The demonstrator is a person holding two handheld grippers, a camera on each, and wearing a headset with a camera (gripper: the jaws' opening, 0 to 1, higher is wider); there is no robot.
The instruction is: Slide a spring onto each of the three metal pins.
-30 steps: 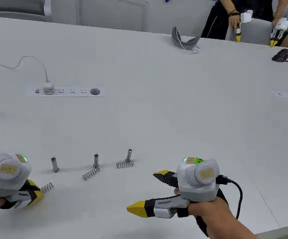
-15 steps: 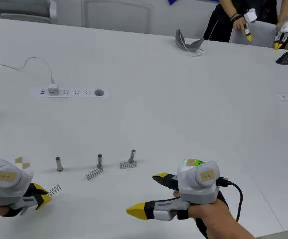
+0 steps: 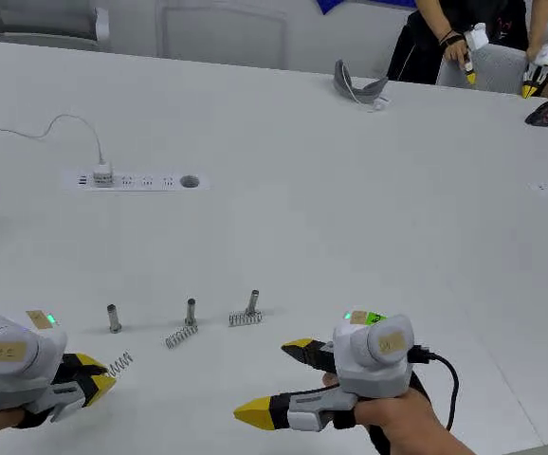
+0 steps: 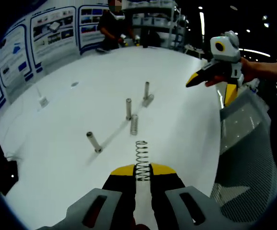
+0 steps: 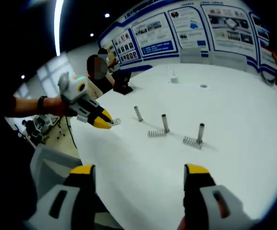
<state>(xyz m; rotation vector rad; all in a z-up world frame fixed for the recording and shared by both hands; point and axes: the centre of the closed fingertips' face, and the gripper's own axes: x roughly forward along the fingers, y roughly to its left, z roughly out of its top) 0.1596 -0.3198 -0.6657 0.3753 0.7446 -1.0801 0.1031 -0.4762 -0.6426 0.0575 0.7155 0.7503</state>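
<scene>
White bench (image 3: 350, 209), spring (image 4: 141, 155) in left tool (image 4: 141, 170), sticker (image 3: 2, 353) writing illegible.

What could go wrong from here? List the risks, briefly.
The left gripper pinches the spring only at its end, so it may bend or flick free when pressed on a pin.
The nearest pin is slim and upright, seemingly unfixed; a sideways push could topple it.
The loose spring beside the middle pin could get knocked and roll away.
</scene>
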